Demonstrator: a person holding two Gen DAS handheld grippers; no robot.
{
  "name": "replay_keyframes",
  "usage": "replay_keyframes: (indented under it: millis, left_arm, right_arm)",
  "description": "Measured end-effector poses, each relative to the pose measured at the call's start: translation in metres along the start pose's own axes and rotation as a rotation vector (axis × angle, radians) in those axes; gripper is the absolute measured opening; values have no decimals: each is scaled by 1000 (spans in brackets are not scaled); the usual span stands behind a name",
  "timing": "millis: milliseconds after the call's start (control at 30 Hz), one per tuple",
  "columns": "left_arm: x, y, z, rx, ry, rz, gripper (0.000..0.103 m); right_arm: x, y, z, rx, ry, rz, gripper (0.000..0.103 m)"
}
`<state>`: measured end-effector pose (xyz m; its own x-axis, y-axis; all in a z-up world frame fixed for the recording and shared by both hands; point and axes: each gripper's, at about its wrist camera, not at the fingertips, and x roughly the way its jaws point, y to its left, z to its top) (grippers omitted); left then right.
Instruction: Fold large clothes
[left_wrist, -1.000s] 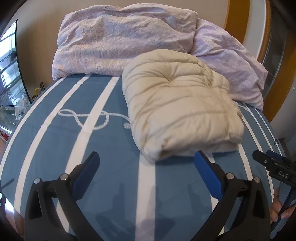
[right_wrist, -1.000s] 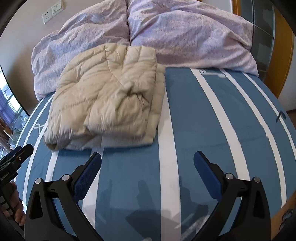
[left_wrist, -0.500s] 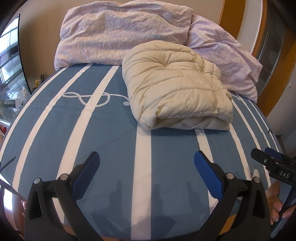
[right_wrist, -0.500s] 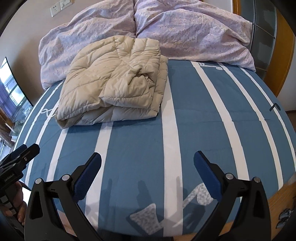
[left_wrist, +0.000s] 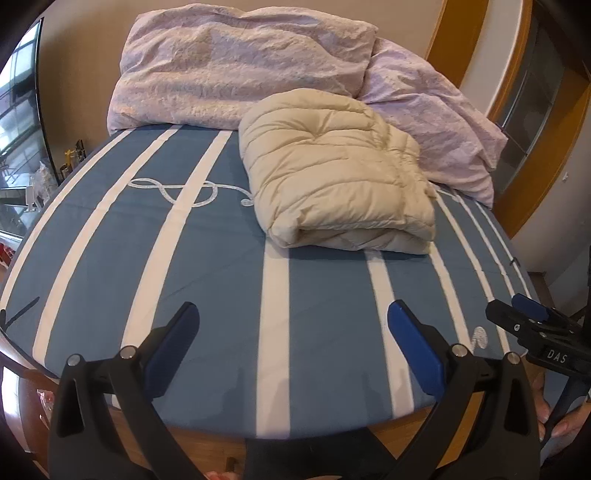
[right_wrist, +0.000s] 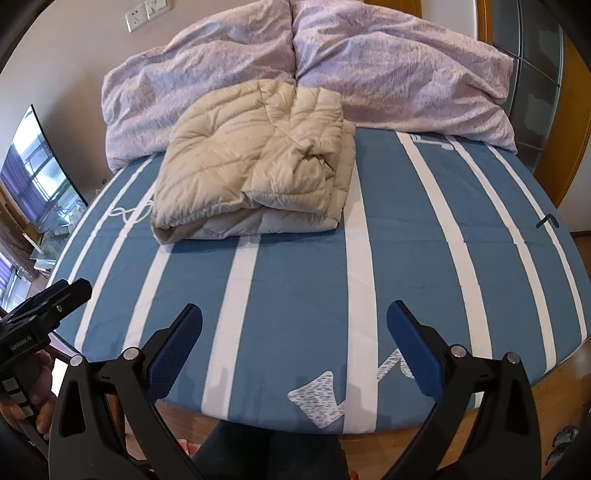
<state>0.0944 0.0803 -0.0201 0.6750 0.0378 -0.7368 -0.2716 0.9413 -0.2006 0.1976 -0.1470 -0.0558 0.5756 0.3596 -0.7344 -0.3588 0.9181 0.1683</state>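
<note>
A beige quilted jacket (left_wrist: 336, 177) lies folded into a thick rectangle on the blue bed with white stripes (left_wrist: 207, 280), near the pillows. It also shows in the right wrist view (right_wrist: 255, 166). My left gripper (left_wrist: 291, 314) is open and empty, above the bed's front edge, well short of the jacket. My right gripper (right_wrist: 295, 314) is open and empty, also above the front edge. The right gripper shows at the right of the left wrist view (left_wrist: 532, 325). The left gripper shows at the left of the right wrist view (right_wrist: 48, 302).
Two crumpled lilac pillows (left_wrist: 243, 66) (right_wrist: 399, 70) lie against the wall behind the jacket. A wooden bed frame (right_wrist: 554, 387) runs under the front edge. A television (right_wrist: 33, 173) stands at the left. A wooden door frame (left_wrist: 554, 147) is at the right.
Both grippers have pulled back from the folded jacket toward the bed's front edge. The jacket now lies farther away and the wooden frame has come into view. Both stay open.
</note>
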Motion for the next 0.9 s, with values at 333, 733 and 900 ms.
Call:
replay_keyframes:
  millis: [333, 733, 900]
  left_arm:
    - [-17, -11, 3, 26, -12, -20, 101]
    - [-22, -16, 3, 33, -6, -32, 101]
    - [-25, -19, 3, 36, -9, -41, 101]
  right_arm:
    - [-9, 2, 3, 19, 0, 1, 102]
    - [-15, 1, 2, 34, -3, 8, 102]
    - [-19, 1, 3, 35, -9, 11, 102]
